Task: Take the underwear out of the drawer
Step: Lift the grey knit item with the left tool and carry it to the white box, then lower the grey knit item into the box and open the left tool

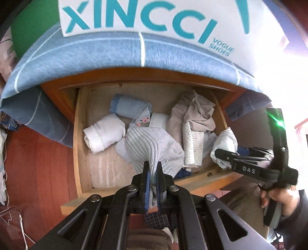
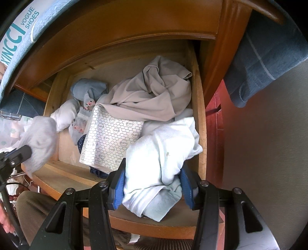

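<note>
An open wooden drawer (image 1: 80,153) (image 2: 199,107) holds several folded and crumpled garments. My left gripper (image 1: 153,169) is shut on a pale blue ribbed underwear piece (image 1: 152,148), which hangs lifted above the drawer's front part; the same piece (image 2: 39,140) shows blurred at the left of the right wrist view. My right gripper (image 2: 153,178) is shut on a white bundle of underwear (image 2: 163,152) at the drawer's front right corner; the bundle (image 1: 226,146) also shows in the left wrist view, gripped by the right gripper (image 1: 219,152).
In the drawer lie a beige crumpled cloth (image 2: 152,92), a honeycomb-print packet (image 2: 113,138), a white roll (image 1: 105,134) and a light blue roll (image 1: 127,105). A blue bedspread (image 1: 115,53) with a XINCCI shoe bag (image 1: 146,17) overhangs the cabinet. Red wooden floor (image 1: 38,163) lies left.
</note>
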`<action>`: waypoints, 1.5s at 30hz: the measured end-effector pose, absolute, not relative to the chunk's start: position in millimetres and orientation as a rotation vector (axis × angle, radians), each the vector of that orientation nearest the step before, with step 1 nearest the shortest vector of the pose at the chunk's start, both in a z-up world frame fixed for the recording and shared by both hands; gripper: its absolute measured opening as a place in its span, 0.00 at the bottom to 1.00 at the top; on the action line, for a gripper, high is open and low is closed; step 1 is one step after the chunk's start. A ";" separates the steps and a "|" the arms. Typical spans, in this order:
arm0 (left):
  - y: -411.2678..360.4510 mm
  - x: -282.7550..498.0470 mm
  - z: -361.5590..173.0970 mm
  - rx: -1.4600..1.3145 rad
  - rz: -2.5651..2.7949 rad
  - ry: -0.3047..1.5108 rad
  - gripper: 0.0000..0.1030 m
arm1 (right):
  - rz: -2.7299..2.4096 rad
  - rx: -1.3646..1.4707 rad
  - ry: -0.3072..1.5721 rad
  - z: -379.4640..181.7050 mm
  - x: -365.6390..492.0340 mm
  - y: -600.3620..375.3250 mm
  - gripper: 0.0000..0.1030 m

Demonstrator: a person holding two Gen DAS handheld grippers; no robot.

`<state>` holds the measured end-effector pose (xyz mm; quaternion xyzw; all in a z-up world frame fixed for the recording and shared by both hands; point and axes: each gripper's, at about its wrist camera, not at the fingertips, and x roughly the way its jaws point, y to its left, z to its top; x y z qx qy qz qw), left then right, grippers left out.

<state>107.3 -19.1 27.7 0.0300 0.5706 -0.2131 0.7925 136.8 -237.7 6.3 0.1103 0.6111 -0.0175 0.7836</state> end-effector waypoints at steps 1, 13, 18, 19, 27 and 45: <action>-17.3 105.2 31.3 0.068 -0.459 1.220 0.04 | -0.040 0.238 1.318 6.5 136.4 -237.7 0.45; -0.1 82.4 73.5 0.060 -0.471 1.156 0.04 | -0.051 0.229 1.320 6.9 136.0 -237.3 0.45; 6.8 80.3 118.1 0.089 -0.475 1.060 0.04 | -0.054 0.229 1.320 7.6 136.0 -236.5 0.45; 8.1 80.4 127.2 0.093 -0.473 1.040 0.04 | -0.054 0.230 1.321 7.3 136.1 -236.2 0.45; 15.1 87.5 209.5 0.097 -0.475 0.868 0.04 | -0.055 0.227 1.319 6.9 136.1 -236.6 0.45; -6.8 185.1 266.9 0.121 -0.424 0.761 0.04 | -0.053 0.238 1.323 6.7 135.7 -237.0 0.45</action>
